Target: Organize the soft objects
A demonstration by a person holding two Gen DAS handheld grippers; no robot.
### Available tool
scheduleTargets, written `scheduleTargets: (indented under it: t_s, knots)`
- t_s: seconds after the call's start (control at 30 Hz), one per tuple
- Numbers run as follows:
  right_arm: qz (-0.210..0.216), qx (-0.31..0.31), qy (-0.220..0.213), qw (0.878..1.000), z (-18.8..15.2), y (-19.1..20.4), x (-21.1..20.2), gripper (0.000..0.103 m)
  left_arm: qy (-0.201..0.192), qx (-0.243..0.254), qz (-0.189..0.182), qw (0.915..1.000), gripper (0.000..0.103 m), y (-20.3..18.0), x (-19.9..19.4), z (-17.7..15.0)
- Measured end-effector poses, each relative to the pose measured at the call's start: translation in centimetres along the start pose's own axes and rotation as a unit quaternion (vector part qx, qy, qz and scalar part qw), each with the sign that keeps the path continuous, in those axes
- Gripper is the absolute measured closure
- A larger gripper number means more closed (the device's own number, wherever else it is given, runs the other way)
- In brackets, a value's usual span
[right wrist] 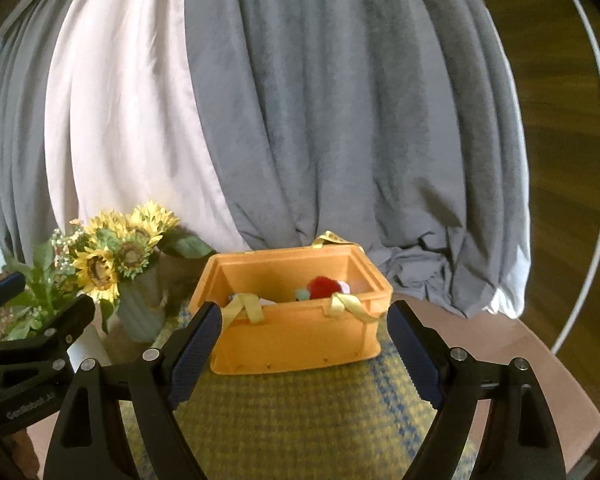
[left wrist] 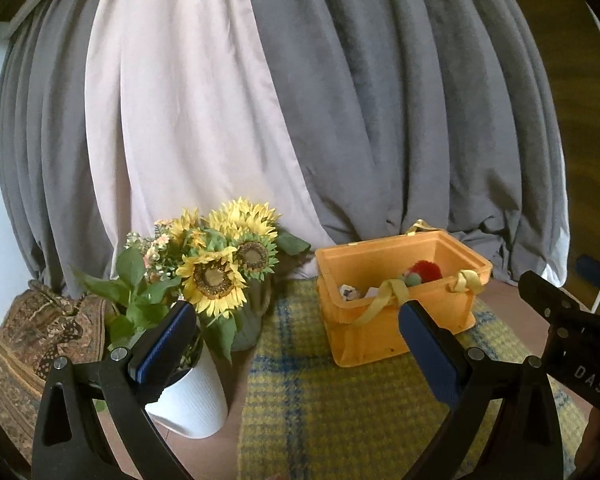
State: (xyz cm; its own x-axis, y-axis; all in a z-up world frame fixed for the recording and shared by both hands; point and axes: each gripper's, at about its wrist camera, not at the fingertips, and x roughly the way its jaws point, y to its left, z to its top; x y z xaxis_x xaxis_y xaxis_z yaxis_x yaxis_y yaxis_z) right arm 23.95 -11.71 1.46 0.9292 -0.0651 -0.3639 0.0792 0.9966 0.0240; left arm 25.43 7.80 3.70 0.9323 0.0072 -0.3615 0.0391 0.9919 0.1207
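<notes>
Facing the orange crate (right wrist: 296,344) from the near side, both tools hung above the yellow-and-blue woven mat (right wrist: 300,420), clear of everything. The left gripper (left wrist: 296,344) had its jaws spread wide with nothing between them, and so did the right gripper (right wrist: 304,348). Soft things already lay inside the crate — a red fuzzy toy (right wrist: 323,286) with a small teal one (right wrist: 301,294) just beside it.

The step in hand looked like an approach to the crate. Done well, a reach should come down over the open top, steering clear of the yellow ribbon handles (right wrist: 350,304) draped over the front rim, and the left tool should keep away from the sunflowers (left wrist: 216,276) and the white pot (left wrist: 196,400) close by.

The front wall hid most of the contents; pale items at the crate's left end could not be identified.
</notes>
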Motion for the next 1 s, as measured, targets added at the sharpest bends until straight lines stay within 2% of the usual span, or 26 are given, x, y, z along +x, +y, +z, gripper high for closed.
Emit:
scheduleTargets:
  t_s: [0.6,1.0]
  knots:
    - [0.034,-0.016,-0.005,0.999,-2.4,-4.8,-9.2,0.017,-0.009,-0.019,0.012,0.9997,0.0,-4.3,-11.1,-3.2]
    - [0.036,-0.019,-0.014,0.999,-4.4,-6.6,-15.0,0.017,-0.025,-0.013,0.013,0.9995,0.0,-5.6,-17.0,-5.0]
